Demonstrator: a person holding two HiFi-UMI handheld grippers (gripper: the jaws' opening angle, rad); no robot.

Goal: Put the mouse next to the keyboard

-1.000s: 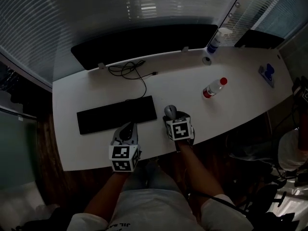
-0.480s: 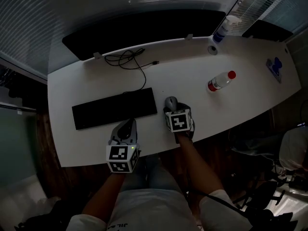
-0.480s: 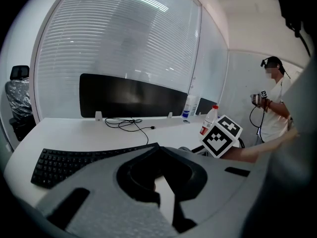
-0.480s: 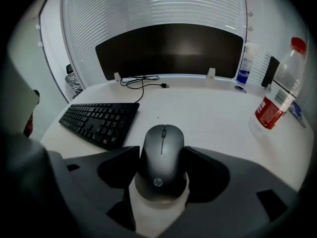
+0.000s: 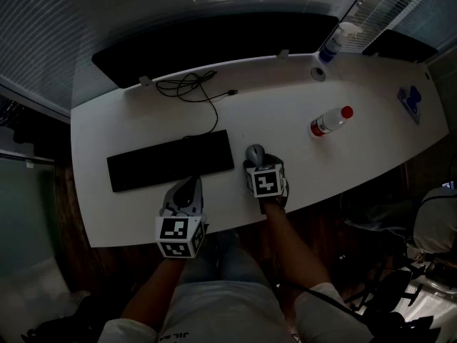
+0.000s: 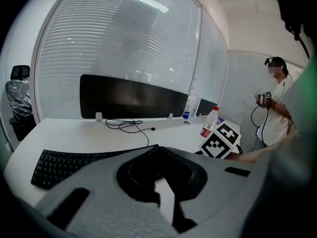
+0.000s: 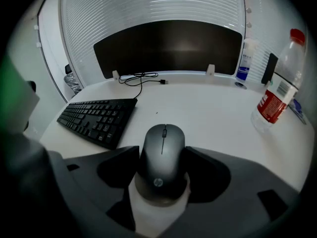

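the right gripper [image 5: 257,165] is clamped on the sides of the grey mouse [image 7: 163,150], jaws wide to span it. the mouse sits low on the white desk [image 5: 278,113], just right of the black keyboard [image 5: 170,161]. placement looks nearly done (only the release is left). next, spread the jaws and lift away without nudging it. the left gripper [image 5: 187,193] hovers closed and empty by the keyboard's near edge.
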